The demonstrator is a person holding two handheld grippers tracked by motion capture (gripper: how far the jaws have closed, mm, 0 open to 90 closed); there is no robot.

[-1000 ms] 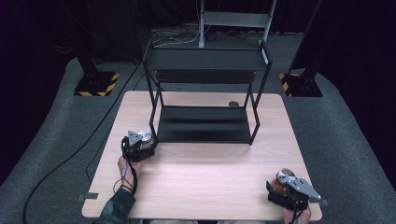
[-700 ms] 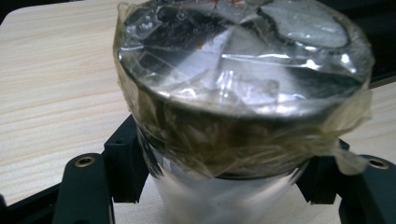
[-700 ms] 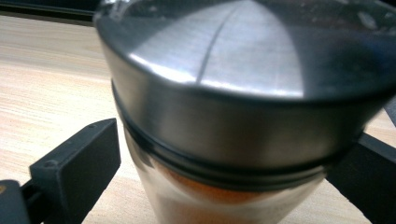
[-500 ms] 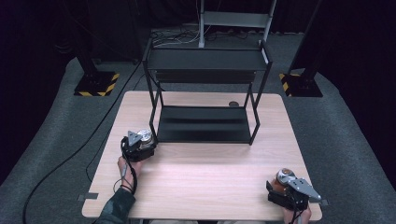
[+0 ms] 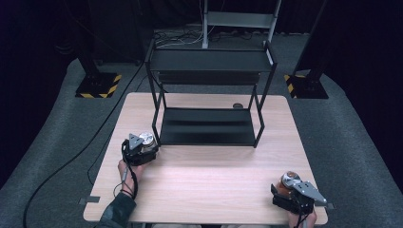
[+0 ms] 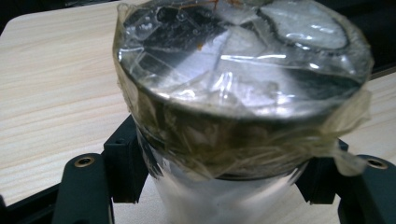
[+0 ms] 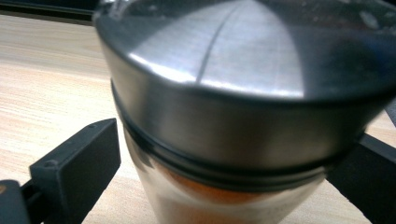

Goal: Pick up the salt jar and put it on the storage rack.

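Comparing this moment with the high view a second back, you have changed nothing that shows: both hands sit where they sat, and both jars stand in the same spots on the table [image 5: 209, 185]. Your left gripper [image 5: 142, 151], at the lower left of the high view just in front of the near left leg of the black rack [image 5: 207, 128], is clamped on the film-wrapped jar [image 6: 233, 93]; in the left gripper view its black jaws press the clear body on both sides below the steel lid, which is covered in wrinkled plastic film, and the grip has not loosened. Your right gripper [image 5: 292, 199], at the lower right corner of the high view near the table's front edge, has its jaws against the sides of the spice jar [image 7: 233, 121], a clear jar with a plain steel lid and orange powder inside; the jaws look closed on the glass, with no gap showing. Both jars appear to stand upright on the wood, not lifted. My reading is that you are paused with both grips secured and the carry not yet begun; the rack's lower shelf [image 5: 206, 126] is bare and seems the likely place for them, the left jar being much the nearer to it.
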